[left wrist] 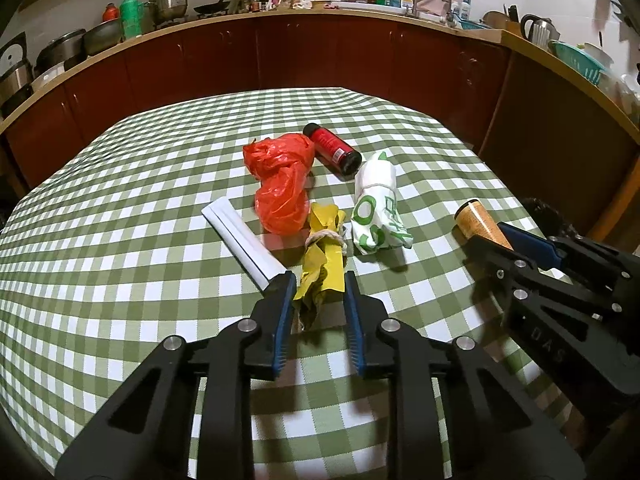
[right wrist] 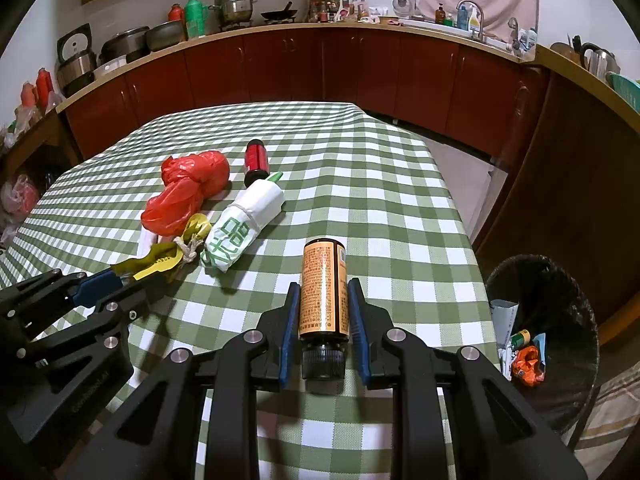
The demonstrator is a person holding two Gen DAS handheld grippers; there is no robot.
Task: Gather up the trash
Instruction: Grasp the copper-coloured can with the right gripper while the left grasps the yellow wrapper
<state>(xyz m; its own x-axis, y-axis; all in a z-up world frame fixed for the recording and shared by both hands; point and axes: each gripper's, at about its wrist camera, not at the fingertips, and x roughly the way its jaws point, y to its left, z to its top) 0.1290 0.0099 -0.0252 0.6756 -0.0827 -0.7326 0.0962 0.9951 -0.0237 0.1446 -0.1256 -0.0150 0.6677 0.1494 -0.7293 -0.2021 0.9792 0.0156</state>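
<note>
Trash sat in a loose cluster mid-desk on the green-and-white checked cloth (left wrist: 120, 208). Yellow wrapper (left wrist: 322, 256), tied round with string, lay nearest the left tongs (left wrist: 318, 280); both blue pads were against its near end, pinching it. The right-wrist view agreed: wrapper end clamped between the blue pads at the left edge.

Right tongs (right wrist: 324, 292) gripped the orange-labelled bottle (right wrist: 323, 288) by its sides, black cap toward the camera, bottle lifted clear of the cloth, with a shadow beneath it. In the left-wrist view the same bottle (left wrist: 482, 222) stuck out of the right tongs at the right side.

The rest of the pile:
- crumpled red plastic bag (left wrist: 282, 182), touching the wrapper's far end
- white flat paper sleeve (left wrist: 244, 236) lying left of the wrapper, its near end just beside the left pad
- rolled white bag with green print (left wrist: 378, 204), just right of the wrapper
- red-labelled dark bottle (left wrist: 332, 148) on its side, behind the red bag

Black bin (right wrist: 548, 332) stood off the desk's right edge, with scraps inside, including an orange wrapper. Kitchen counter with pots and bottles ran along the back wall.
</note>
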